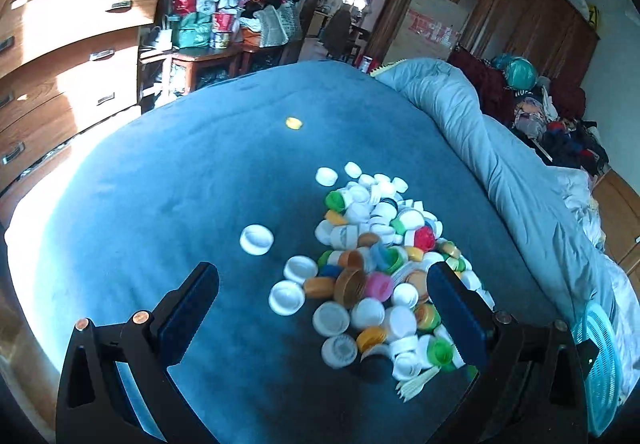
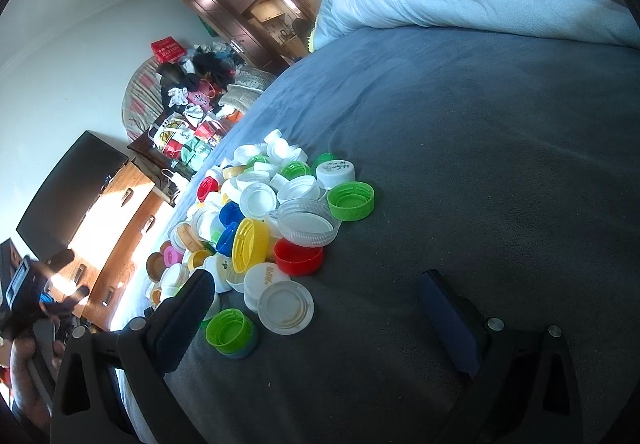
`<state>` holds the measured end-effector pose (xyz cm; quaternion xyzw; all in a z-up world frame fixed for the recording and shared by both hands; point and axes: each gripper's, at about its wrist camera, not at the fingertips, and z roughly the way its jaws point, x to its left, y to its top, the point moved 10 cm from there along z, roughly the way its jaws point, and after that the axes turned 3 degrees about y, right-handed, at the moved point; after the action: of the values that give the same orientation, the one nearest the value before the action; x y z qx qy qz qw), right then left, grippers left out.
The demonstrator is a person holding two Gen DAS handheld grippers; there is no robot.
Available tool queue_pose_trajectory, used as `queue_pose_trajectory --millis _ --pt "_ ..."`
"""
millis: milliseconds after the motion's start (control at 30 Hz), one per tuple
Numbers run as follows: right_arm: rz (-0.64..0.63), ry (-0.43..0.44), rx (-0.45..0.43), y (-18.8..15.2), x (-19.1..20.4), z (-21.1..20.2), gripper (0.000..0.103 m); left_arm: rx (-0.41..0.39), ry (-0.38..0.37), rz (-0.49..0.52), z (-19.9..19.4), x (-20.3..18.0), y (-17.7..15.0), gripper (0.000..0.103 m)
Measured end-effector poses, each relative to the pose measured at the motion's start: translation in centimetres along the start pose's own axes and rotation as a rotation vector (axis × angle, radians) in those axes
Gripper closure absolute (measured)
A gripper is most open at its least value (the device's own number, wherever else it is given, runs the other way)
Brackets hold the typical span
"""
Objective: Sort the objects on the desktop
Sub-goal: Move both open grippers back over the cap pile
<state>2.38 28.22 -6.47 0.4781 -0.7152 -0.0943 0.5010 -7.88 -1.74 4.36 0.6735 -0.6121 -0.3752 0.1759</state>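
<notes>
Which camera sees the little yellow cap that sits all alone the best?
The left wrist view. The lone yellow cap lies in the open on the blue blanket, far beyond the pile of caps. The right wrist view does not show it.

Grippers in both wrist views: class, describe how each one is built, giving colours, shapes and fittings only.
The left gripper has a black frame with triangular cut-outs, two flat dark blue fingers with serrated edges, and copper-coloured round fasteners at the finger bases. The right gripper is the same black-and-dark-blue build, but its round fasteners are silver.
</notes>
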Motion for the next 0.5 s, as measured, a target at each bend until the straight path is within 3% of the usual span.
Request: queue_pose_trajectory --millis 333,500 --pt "0.0 0.001 0.0 0.0 0.0 0.0 0.0 0.085 -0.092 0.086 6.7 -1.4 4.1 0.002" --pt "0.0 0.001 0.0 0.0 0.0 0.1 0.0 0.138 -0.103 0.084 9.1 -0.6 5.8 0.002"
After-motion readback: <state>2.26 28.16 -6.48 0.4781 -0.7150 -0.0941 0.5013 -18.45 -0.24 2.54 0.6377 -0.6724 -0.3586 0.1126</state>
